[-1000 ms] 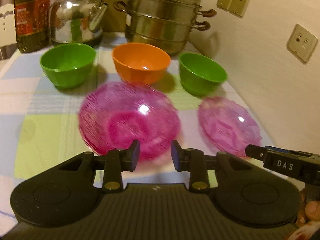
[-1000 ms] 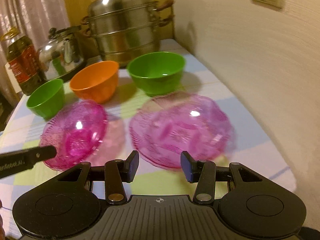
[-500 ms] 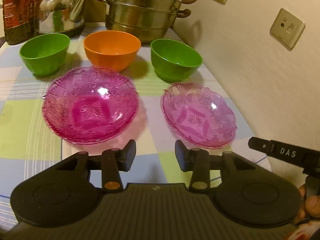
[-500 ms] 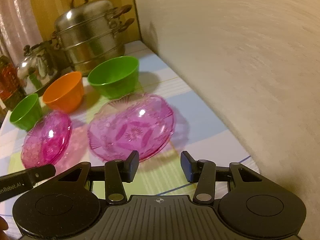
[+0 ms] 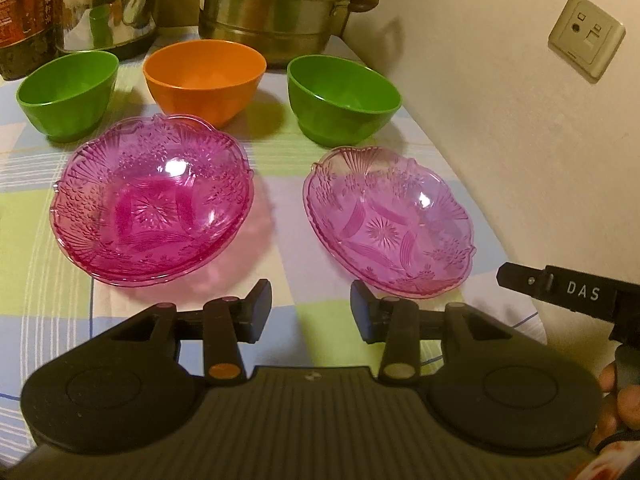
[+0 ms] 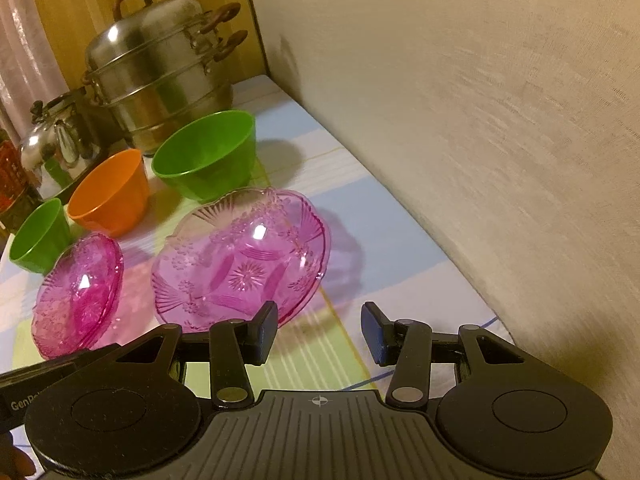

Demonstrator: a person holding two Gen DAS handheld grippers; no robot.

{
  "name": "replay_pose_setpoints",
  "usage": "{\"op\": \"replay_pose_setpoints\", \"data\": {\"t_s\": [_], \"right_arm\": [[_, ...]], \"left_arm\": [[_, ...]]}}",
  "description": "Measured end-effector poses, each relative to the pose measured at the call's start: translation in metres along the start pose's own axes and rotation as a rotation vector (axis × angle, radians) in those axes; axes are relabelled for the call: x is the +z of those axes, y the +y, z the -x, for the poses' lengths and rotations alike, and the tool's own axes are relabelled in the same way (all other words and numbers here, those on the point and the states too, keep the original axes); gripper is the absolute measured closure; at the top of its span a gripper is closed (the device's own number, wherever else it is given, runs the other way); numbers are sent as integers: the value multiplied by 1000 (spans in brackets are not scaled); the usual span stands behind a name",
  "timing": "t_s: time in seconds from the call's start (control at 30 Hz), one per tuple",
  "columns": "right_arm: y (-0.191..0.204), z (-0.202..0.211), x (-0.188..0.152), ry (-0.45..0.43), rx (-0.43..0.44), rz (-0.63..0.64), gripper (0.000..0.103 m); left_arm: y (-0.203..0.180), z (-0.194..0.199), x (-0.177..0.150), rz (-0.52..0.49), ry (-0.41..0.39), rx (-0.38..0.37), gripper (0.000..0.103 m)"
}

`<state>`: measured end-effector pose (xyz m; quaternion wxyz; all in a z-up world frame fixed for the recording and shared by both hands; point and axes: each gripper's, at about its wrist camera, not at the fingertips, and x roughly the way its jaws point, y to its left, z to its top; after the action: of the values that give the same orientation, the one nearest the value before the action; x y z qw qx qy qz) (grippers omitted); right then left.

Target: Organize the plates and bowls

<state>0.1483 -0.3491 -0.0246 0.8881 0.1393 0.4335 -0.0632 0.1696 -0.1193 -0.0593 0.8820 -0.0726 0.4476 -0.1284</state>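
Checked tablecloth (image 5: 24, 320) across the middle and lower left of the left wrist view, pale wall (image 5: 500, 100) filling the right side. Tiered steel steamer pot (image 5: 272, 12) at top centre, against the back; in the right wrist view, at upper left. Steel kettle (image 5: 106, 4) at upper left beside the pot, dark oil bottle (image 5: 24, 16) at the far upper-left edge. Wall socket (image 5: 586, 36) at upper right.

Darker pink glass plates (image 5: 152, 208) at centre left, stacked, more than one rim showing, just below the bowls. Paler pink glass plate (image 5: 388, 224) at centre right, apart from the stack, a strip of cloth between them. In the right wrist view, the paler plate at centre, just above the left finger of that tool, not touching as far as can be seen.

Row of three bowls above the plates: left green bowl (image 5: 66, 92), orange bowl (image 5: 204, 78) in the middle, right green bowl (image 5: 342, 100). All upright and separate.

Left gripper (image 5: 311, 316) at bottom centre, jaws just opened wider, now spread over bare cloth below the gap between stack and plate, nothing between them. Right gripper (image 6: 319, 332) at bottom centre of its own view, jaws spread, nothing between them; its black tip at the right edge of the left wrist view, with fingertips of a hand (image 5: 618, 404) below.
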Motion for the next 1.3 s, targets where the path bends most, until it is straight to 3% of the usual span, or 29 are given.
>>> {"op": "replay_pose_setpoints", "data": {"t_s": [0.77,1.2,1.3], "right_arm": [[-13,-46,18,54,22,-22,57],[-13,-73,23,93,33,-42,57],[-11,-78,22,105,32,-42,63]], "left_arm": [[-2,-51,12,140,-35,-46,64],[-3,-72,19,123,-4,-27,86],[-2,-73,18,118,-9,-33,89]]}}
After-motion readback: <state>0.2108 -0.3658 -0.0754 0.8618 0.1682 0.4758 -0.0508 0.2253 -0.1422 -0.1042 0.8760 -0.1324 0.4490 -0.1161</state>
